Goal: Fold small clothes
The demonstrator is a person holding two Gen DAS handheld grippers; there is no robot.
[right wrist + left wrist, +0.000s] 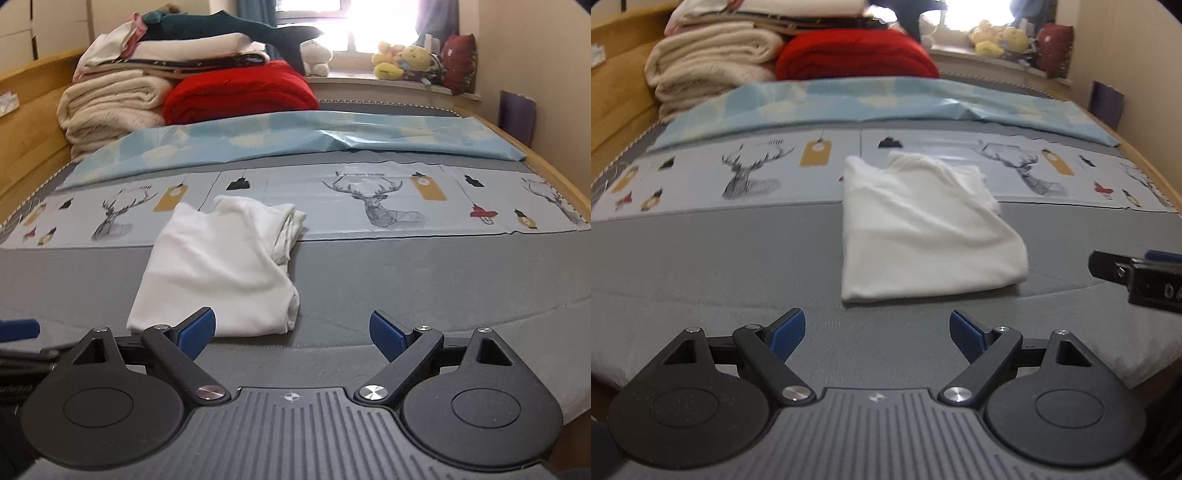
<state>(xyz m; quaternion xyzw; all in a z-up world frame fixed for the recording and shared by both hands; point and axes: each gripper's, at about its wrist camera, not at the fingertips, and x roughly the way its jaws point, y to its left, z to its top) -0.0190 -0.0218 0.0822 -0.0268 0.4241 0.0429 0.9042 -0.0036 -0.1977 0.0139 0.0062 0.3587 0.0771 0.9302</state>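
Observation:
A small white garment (923, 229) lies folded into a rough rectangle on the grey bed cover (720, 258); its far end reaches onto the deer-print strip. My left gripper (877, 338) hovers just short of its near edge, jaws wide apart, blue pads bare. In the right wrist view the same white garment (221, 266) lies ahead and to the left, and my right gripper (293, 336) stands open and empty near its front right corner. The tip of the right gripper (1137, 275) shows at the right edge of the left wrist view.
Folded cream blankets (107, 107), a red blanket (240, 92) and stacked bedding sit at the bed's far left. A light blue sheet (295, 136) spans the bed behind the deer-print strip (369, 199). Wooden bed rails (29, 122) line both sides; plush toys (402, 61) sit on the windowsill.

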